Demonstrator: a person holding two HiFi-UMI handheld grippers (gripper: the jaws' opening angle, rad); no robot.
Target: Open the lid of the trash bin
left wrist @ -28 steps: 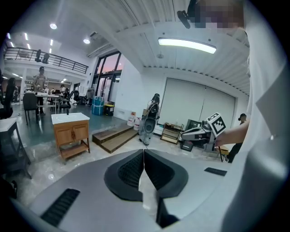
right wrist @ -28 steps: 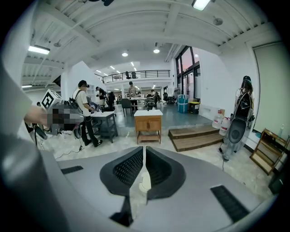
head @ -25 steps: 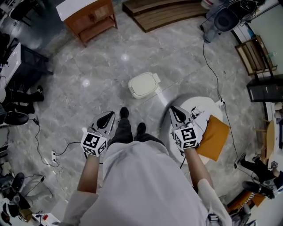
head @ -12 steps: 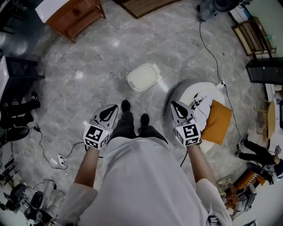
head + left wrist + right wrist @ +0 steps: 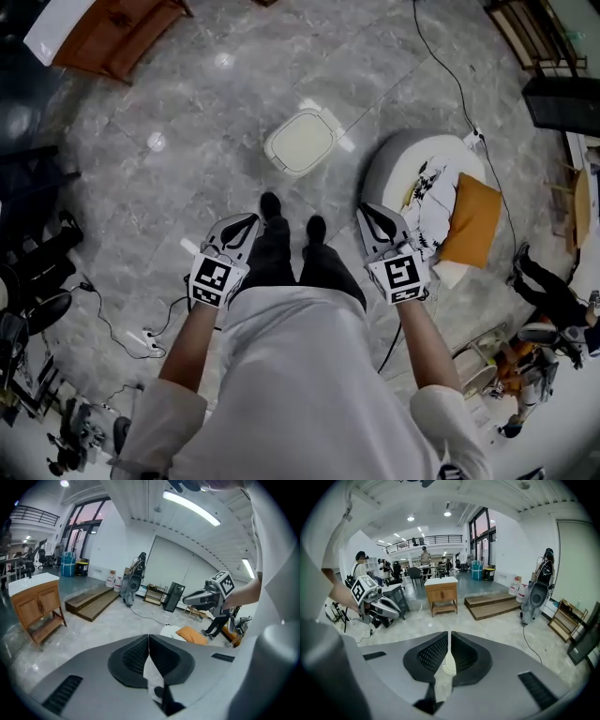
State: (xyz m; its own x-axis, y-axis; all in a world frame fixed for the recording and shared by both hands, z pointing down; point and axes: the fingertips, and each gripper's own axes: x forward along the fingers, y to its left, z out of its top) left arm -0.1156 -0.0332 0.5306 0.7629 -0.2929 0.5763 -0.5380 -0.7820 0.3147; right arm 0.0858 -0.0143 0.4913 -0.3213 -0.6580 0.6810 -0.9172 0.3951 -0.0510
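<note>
Trash bin [image 5: 302, 142] stands on the floor with its lid down, well apart from both grippers. Left gripper [image 5: 242, 223] and right gripper [image 5: 371, 215] have their jaws together and empty, probably because the bin isn't within reach.

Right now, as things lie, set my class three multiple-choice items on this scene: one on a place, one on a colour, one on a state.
1. The cream plastic trash bin stands:
A on the grey stone floor, ahead of the person's black shoes
B on a wooden cabinet
C in a gripper

2. The square cushion on the round white seat is:
A blue
B orange
C green

3. The bin's lid is:
A shut
B raised upright
C off, lying beside the bin

Answers:
1 A, bare floor surrounds the bin in the head view.
2 B, its fabric shows orange.
3 A, the lid lies flat over the bin.
</note>
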